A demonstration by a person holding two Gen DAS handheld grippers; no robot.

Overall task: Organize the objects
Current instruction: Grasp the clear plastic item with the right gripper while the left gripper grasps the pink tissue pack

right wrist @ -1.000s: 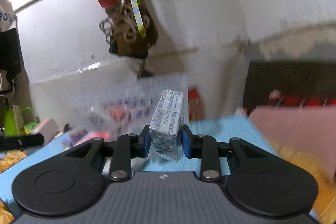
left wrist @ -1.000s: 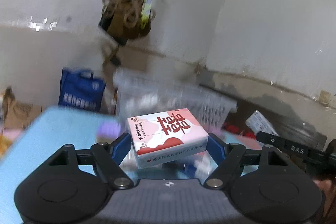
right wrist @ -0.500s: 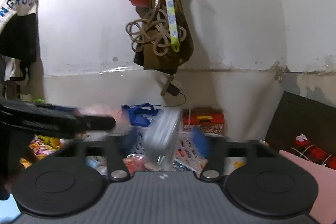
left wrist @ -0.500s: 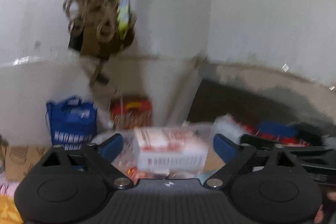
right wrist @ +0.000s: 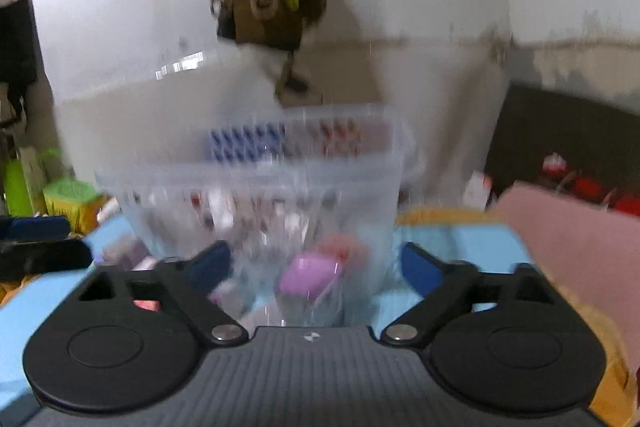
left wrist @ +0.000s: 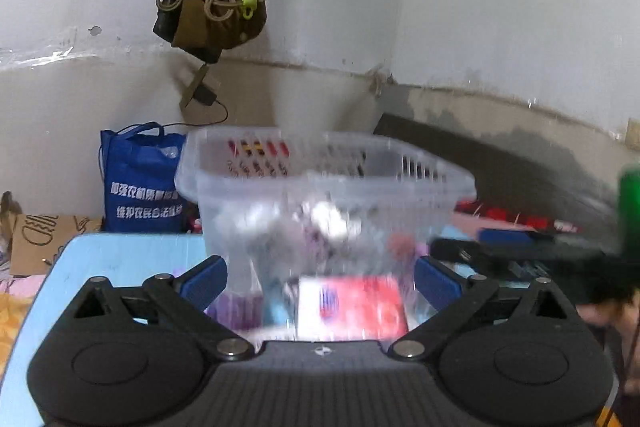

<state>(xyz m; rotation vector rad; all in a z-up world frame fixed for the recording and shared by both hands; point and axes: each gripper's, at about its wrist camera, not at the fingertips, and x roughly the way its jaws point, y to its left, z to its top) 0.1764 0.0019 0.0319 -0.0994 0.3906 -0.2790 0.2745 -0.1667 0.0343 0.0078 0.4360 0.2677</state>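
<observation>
Both spread wide, gripping nothing: left gripper (left wrist: 320,277), right gripper (right wrist: 316,265). Directly ahead of each, translucent slatted plastic basket (left wrist: 432,173); red-and-white box (left wrist: 350,301) low between left fingers, seemingly nearer there.

Your two black grippers, seen from behind.
Left gripper (left wrist: 320,281) and right gripper (right wrist: 316,265): blue fingertip pads, silver pivot screws, ribbed grey bodies.

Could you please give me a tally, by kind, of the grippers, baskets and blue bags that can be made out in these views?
Grippers: 2, left gripper and right gripper, both open and empty
Clear plastic baskets: 1, basket
Blue bags: 1, blue bag
Total: 4
</observation>
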